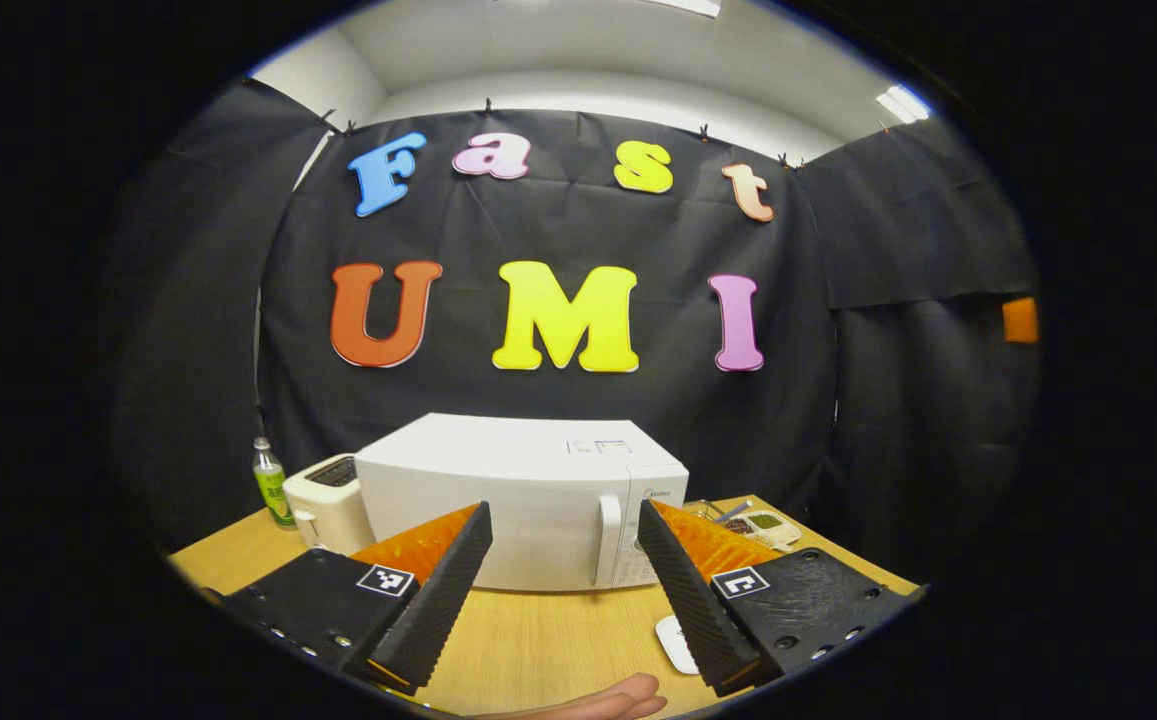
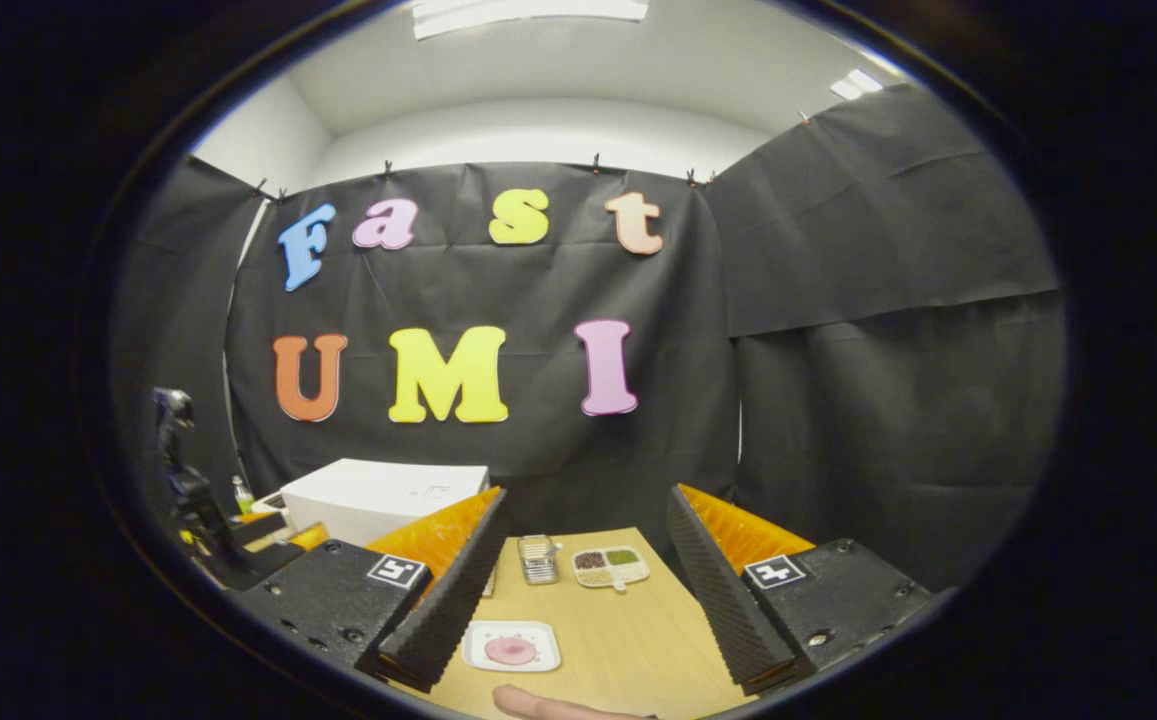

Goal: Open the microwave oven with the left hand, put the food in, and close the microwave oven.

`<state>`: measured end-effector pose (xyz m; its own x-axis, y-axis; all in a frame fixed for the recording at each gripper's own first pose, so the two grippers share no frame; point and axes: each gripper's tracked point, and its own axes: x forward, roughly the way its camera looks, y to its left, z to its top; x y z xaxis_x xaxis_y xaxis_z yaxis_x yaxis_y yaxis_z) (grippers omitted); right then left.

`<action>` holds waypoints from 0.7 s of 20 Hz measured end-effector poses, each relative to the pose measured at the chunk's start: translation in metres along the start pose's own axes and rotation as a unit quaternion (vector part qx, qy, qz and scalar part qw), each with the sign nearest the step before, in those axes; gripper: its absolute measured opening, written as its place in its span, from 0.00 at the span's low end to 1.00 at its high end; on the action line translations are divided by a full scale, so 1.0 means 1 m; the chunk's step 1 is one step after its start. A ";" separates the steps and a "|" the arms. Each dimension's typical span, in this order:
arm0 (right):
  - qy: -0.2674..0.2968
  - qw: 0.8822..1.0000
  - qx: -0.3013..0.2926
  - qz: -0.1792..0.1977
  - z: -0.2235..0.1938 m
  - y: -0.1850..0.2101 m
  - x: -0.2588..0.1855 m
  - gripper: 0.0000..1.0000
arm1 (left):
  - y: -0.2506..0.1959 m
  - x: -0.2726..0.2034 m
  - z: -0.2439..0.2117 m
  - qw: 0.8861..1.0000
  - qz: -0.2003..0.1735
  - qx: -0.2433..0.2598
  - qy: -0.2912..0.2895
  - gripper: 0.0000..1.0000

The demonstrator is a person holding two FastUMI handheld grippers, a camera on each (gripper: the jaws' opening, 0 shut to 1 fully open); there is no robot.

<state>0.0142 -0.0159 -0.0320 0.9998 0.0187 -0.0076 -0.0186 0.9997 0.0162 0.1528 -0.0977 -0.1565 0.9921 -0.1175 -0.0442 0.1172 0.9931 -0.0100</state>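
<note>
Desk (image 1: 548,640) carries one microwave (image 1: 498,500), door closed, centred ahead of my left hand-held gripper (image 1: 563,575), whose fingers stand wide with nothing between them. My right hand-held gripper (image 2: 583,590) is wide too, over one plate of food (image 2: 511,646). One toaster (image 1: 328,505) sits half hidden beside the microwave; one divided dish (image 2: 611,566) is hard to read.

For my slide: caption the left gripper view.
Open left tool faces the closed microwave on the table.
</note>
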 end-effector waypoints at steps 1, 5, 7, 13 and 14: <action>-0.007 1.000 -0.004 -0.001 0.002 -0.003 -0.001 0.96 | -0.002 0.013 -0.011 1.000 0.000 0.000 0.005 0.92; -0.023 1.000 0.002 -0.003 0.001 -0.018 -0.002 0.96 | -0.016 0.064 -0.052 1.000 -0.003 -0.004 0.020 0.93; -0.028 1.000 0.006 0.000 -0.003 -0.025 -0.003 0.96 | -0.020 0.089 -0.073 1.000 -0.004 -0.011 0.029 0.92; -0.029 0.999 -0.011 0.008 -0.026 -0.045 -0.004 0.96 | -0.028 0.139 -0.106 0.999 0.012 -0.010 0.039 0.90; -0.026 0.999 -0.012 0.012 -0.031 -0.046 -0.004 0.96 | -0.034 0.143 -0.110 0.999 0.006 -0.013 0.042 0.89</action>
<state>0.0109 -0.0617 -0.0641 0.9980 0.0432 0.0452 -0.0428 0.9990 -0.0090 0.2858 -0.1488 -0.2722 0.9860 -0.1061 -0.1285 0.1025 0.9941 -0.0346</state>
